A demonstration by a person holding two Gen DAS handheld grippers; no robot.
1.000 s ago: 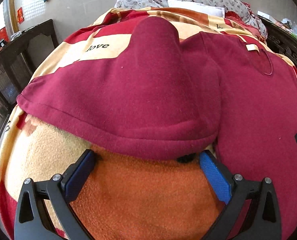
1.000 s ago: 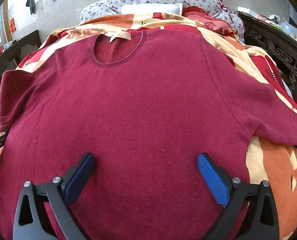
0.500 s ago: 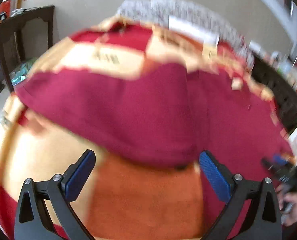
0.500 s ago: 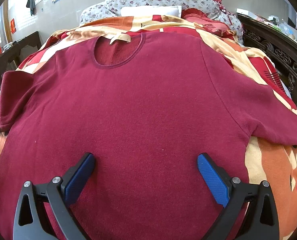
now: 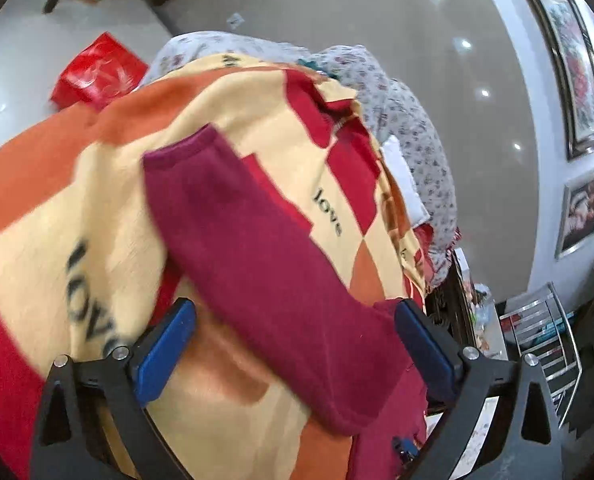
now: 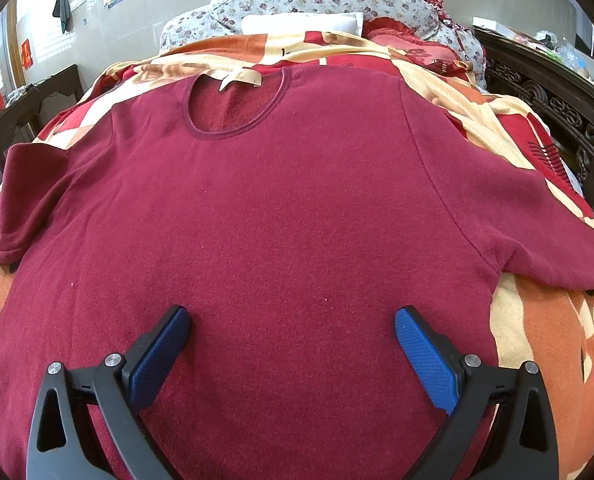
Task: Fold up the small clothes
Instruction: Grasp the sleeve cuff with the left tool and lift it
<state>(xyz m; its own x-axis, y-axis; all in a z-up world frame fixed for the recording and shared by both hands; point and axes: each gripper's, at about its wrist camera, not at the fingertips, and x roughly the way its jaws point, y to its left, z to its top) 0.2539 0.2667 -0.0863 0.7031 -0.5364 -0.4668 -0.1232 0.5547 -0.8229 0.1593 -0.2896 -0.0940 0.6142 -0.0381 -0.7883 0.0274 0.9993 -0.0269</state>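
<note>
A maroon long-sleeved top lies spread flat, neck away from me, on a patterned blanket. Its left sleeve is folded near the body; its right sleeve stretches out to the right. My right gripper is open and empty, low over the top's lower middle. In the left wrist view the view is tilted and the left sleeve runs diagonally between the fingers. My left gripper is open and empty over that sleeve.
The blanket covers a bed with a floral quilt and a white pillow at its head. A dark carved bed frame runs along the right. A dark wooden bench stands at the left. A red bag lies on the floor.
My left gripper has swung and rolled sharply, so its view is now tilted along the left sleeve. The right gripper has hardly moved. Both stay open.
</note>
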